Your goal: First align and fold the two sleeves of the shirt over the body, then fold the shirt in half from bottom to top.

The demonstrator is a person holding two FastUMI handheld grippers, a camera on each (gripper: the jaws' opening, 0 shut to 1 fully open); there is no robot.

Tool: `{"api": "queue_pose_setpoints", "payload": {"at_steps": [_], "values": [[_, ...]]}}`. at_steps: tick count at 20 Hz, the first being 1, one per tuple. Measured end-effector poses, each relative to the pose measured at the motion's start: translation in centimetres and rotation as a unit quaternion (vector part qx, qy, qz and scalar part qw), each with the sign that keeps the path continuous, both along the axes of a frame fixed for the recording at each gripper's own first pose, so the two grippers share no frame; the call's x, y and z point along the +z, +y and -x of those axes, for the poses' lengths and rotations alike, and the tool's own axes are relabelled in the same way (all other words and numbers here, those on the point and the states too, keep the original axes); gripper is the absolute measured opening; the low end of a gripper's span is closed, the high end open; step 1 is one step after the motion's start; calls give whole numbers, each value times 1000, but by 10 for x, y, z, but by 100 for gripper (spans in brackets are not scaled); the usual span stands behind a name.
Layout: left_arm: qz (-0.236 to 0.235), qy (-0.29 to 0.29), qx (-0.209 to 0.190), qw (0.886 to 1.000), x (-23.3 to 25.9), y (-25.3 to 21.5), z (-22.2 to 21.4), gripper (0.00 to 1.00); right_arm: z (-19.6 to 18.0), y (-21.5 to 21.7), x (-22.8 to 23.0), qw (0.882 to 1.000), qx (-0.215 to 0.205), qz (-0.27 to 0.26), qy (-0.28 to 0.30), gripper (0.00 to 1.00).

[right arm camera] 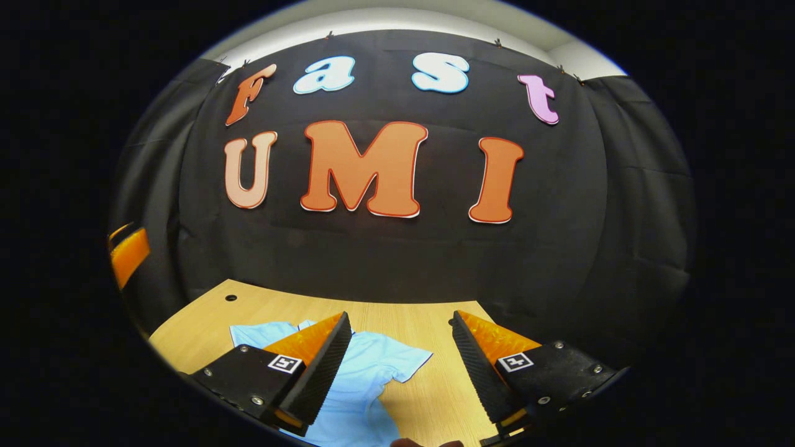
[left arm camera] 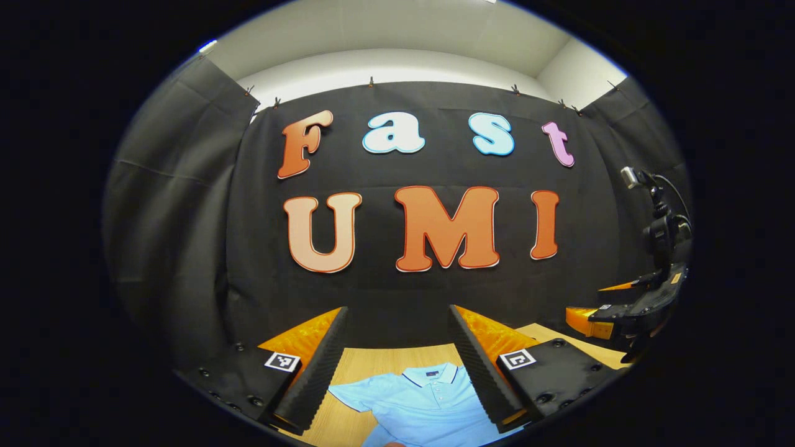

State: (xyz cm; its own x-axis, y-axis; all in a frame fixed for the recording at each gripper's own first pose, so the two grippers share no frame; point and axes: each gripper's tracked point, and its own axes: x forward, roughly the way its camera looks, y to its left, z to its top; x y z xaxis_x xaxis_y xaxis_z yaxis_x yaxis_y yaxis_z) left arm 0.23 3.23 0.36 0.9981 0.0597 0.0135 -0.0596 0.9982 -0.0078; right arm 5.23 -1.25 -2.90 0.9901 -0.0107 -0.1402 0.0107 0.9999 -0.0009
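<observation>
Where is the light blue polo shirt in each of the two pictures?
Left gripper view: light blue polo shirt at bottom centre, collar up, between the open fingers.
Right gripper view: the shirt at bottom left-centre, one sleeve spread toward the middle.
Shared landmark: the wooden table under it.

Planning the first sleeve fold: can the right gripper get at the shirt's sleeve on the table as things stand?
Probably yes. The right gripper is open and empty, and the sleeve lies flat on the bare table just ahead of it, with nothing between them.
</observation>
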Motion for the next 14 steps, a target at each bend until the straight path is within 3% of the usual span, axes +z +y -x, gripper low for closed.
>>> {"api": "queue_pose_setpoints", "payload": {"at_steps": [7, 14], "values": [[-14, -9, 18, 1000, 9, -2, -9, 100, -49, -10, -50, 996, 8, 13, 87, 99], [-21, 31, 48, 998, -6, -2, -24, 100, -93, -7, -103, 983, 32, 0, 182, 99]]}}
